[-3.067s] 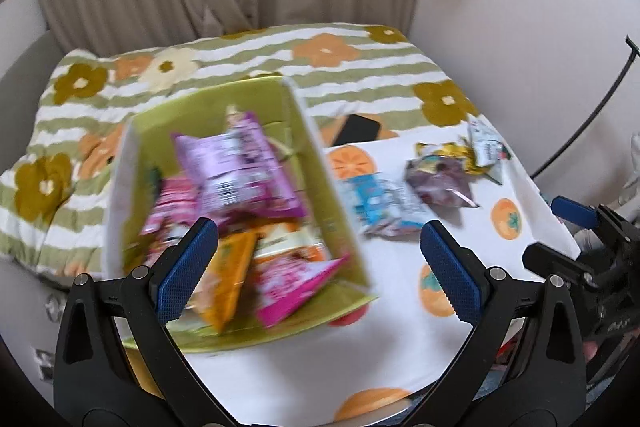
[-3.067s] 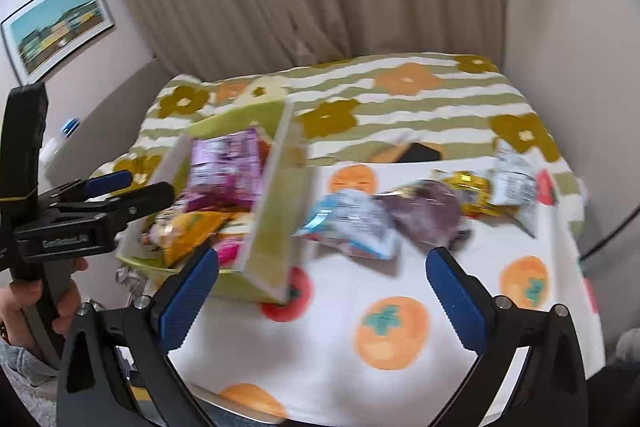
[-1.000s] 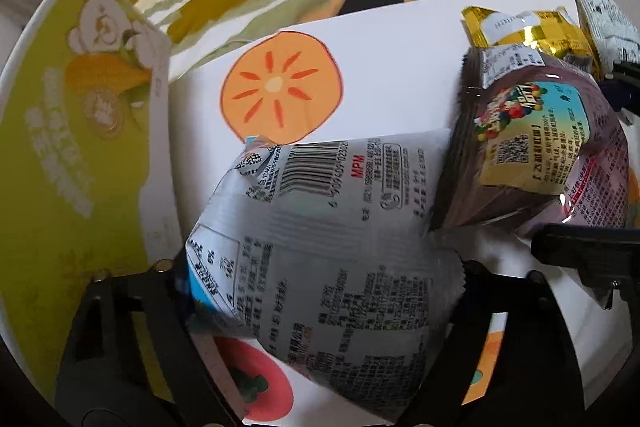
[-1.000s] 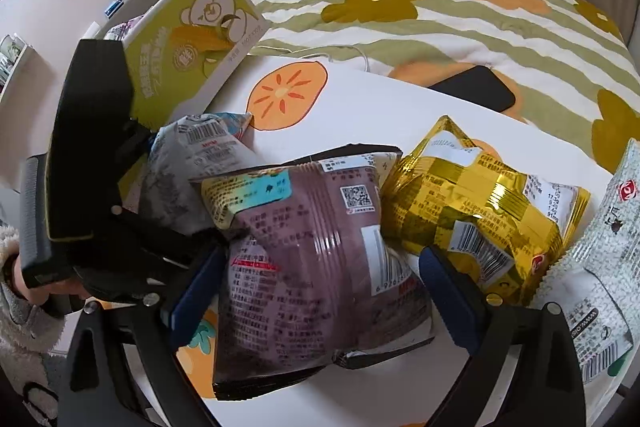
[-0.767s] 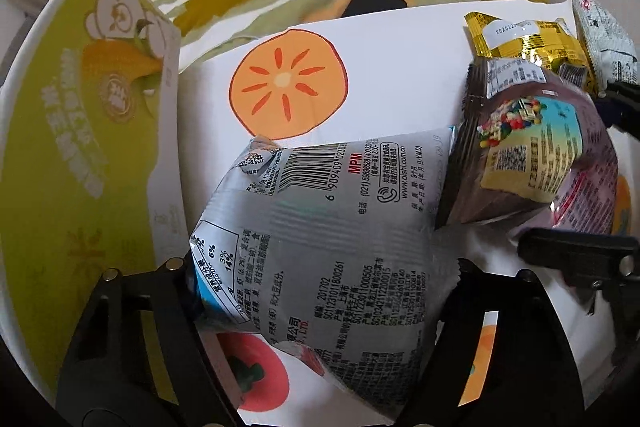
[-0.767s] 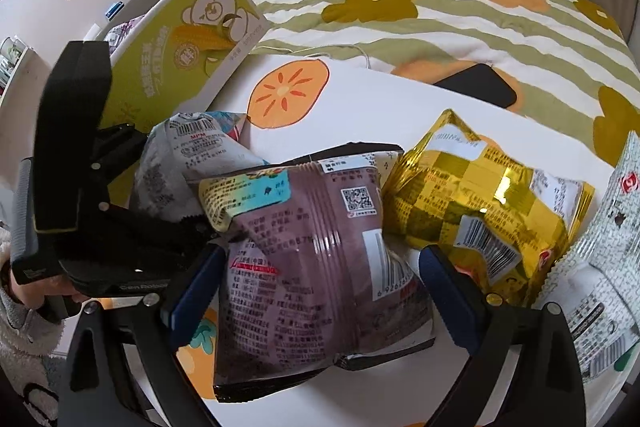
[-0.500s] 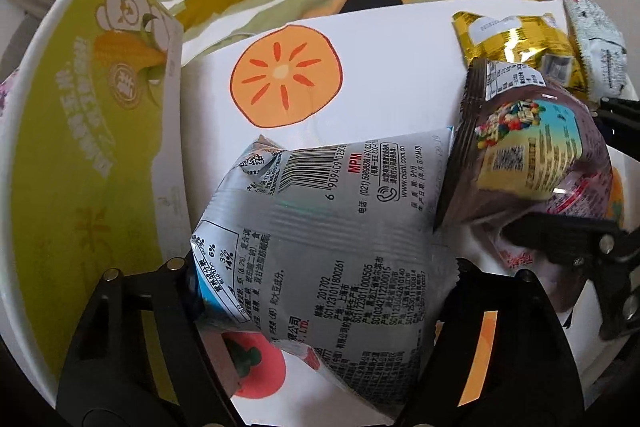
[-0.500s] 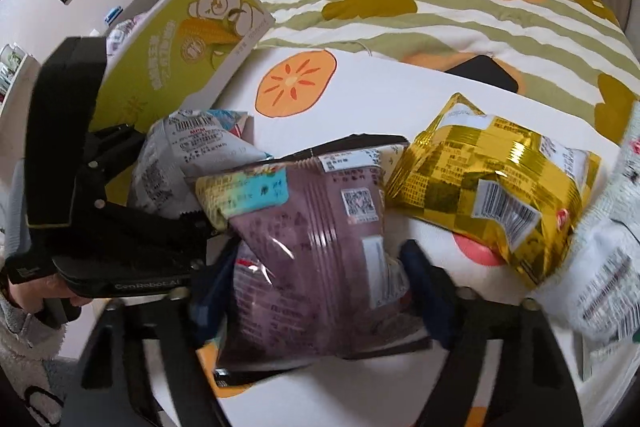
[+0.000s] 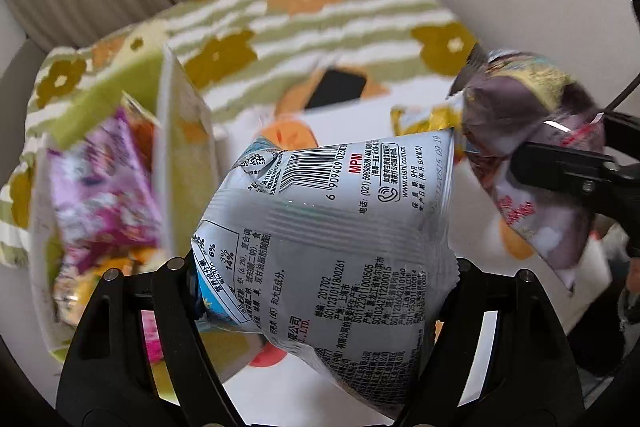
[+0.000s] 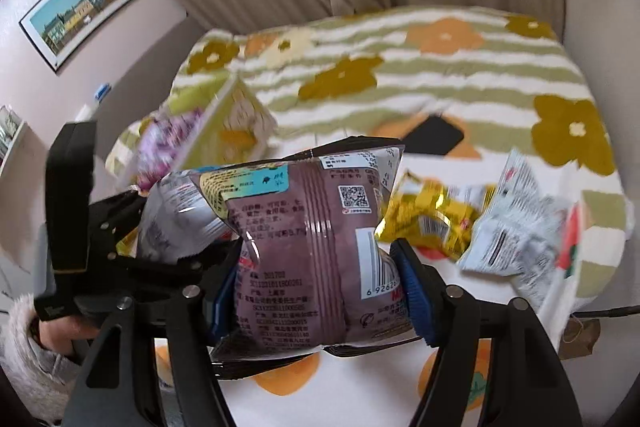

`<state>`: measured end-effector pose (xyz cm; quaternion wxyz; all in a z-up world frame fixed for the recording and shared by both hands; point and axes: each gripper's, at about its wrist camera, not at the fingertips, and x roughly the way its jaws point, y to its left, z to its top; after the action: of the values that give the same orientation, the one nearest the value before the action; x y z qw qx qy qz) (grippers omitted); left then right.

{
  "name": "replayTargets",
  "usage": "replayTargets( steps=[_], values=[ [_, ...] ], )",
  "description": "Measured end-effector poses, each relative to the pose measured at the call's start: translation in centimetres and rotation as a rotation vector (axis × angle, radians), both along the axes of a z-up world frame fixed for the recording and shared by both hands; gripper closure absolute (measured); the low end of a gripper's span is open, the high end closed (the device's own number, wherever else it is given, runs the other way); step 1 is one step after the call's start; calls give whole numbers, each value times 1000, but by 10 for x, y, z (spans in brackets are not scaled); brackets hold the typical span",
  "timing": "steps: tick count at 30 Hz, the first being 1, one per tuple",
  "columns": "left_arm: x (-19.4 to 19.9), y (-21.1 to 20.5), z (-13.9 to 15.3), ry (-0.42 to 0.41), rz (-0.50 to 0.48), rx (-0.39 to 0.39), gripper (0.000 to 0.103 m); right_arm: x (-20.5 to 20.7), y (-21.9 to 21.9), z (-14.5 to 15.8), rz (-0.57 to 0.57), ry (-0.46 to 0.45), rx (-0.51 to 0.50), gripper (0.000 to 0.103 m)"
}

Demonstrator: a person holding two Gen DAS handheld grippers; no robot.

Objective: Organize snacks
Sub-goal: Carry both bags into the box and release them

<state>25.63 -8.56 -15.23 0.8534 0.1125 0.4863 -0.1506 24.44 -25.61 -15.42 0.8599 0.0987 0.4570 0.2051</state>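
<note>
My left gripper [image 9: 324, 267] is shut on a silver snack bag [image 9: 332, 211], barcode side up, held above the table. To its left stands the yellow-green box [image 9: 182, 131] with several snack packs inside, a pink-purple pack [image 9: 104, 199] on top. In the right wrist view my right gripper [image 10: 318, 295] has its blue pads pressed on a puffy purple snack bag [image 10: 304, 227]; its jaws are closing on the bag. The purple bag [image 9: 532, 131] hangs just right of the silver one. A gold bag [image 10: 432, 219] and a white-grey bag [image 10: 512, 227] lie on the table.
The white tablecloth [image 10: 360, 387] has orange fruit prints. A black phone [image 10: 434, 137] lies at its far edge against a green-striped flowered blanket [image 10: 440, 75]. Curtains hang behind. A hand in a fuzzy sleeve [image 10: 28, 343] holds the left gripper.
Both grippers have lifted their bags off the table and tilted upward. The right gripper's jaws closed from wide apart onto the purple bag. The box's inside has come into view.
</note>
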Motion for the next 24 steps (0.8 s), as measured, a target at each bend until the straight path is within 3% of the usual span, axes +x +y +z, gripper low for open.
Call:
replayTargets(
  steps=[5, 10, 17, 24],
  values=[
    [-4, 44, 53, -97, 37, -29, 28, -2, 33, 41, 5, -80, -14, 38],
    [0, 110, 78, -142, 114, -14, 28, 1, 82, 64, 40, -125, 6, 38],
    [15, 199, 85, -152, 195, 4, 28, 15, 160, 66, 99, -133, 26, 38],
    [52, 258, 70, -115, 192, -27, 28, 28, 218, 48, 97, -89, 42, 38]
  ],
)
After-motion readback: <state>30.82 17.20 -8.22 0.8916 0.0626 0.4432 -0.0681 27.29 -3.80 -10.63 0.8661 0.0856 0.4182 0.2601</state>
